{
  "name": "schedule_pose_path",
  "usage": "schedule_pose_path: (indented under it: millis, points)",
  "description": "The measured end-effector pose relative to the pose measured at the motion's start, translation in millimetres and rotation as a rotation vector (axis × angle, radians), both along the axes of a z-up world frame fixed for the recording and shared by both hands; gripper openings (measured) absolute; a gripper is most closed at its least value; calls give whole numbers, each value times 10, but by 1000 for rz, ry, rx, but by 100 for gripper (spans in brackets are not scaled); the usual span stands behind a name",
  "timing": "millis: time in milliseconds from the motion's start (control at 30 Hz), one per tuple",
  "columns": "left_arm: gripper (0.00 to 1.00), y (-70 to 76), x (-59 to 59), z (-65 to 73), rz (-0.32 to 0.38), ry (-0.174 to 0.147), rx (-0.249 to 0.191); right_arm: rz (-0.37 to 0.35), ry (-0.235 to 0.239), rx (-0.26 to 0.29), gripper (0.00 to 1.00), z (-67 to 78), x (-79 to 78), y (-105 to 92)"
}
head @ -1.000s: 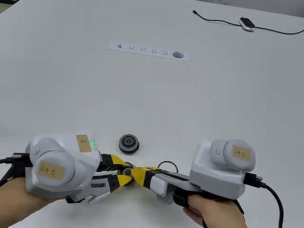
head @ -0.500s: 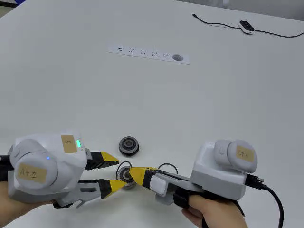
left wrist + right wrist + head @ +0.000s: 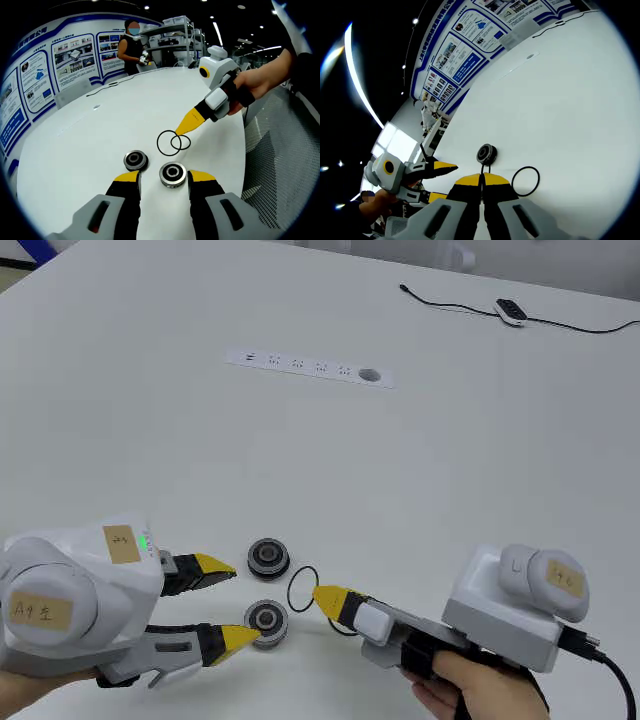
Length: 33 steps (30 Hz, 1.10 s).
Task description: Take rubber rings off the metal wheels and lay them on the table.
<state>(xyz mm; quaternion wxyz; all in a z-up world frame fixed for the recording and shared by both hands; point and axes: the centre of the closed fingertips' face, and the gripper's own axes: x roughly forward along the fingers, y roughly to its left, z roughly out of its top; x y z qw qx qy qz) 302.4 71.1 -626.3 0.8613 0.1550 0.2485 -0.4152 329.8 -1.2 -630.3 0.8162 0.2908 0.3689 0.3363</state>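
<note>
Left hand-held gripper and right hand-held gripper: their tips were meeting over one wheel a second ago and are now standing apart. Left jaws are gaping wide and holding nothing, flanking a small round metal wheel that is sitting on the white table. Second matching wheel is lying just beyond. Right jaws are pressing shut, their tip touching thin black rubber rings that are lying overlapped beside the wheels.
</note>
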Motion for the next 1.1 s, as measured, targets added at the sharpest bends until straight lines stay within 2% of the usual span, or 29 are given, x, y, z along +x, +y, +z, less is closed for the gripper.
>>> schedule_pose_path:
  millis: [200,333,467,567,700,833,1100]
  points:
    - [44,47,-9,11,14,-11,9,-90,45,-41,2,-149,37,-270]
    - [46,56,-2,96,34,-23,-23,-121,72,-57,2,-224,35,-369]
    - [46,88,22,91,43,-28,-16,-127,91,-80,2,-267,8,-398]
    - [46,96,15,89,43,-29,-11,-136,109,-84,2,-291,-13,-412]
    - [46,89,-10,87,43,-29,-11,-142,139,-116,2,-369,-43,-457]
    - [46,81,-29,86,44,-28,-12,-139,148,-142,3,-401,-75,-484]
    - [46,89,-39,74,40,-27,-6,-145,146,-150,8,-388,-68,-491]
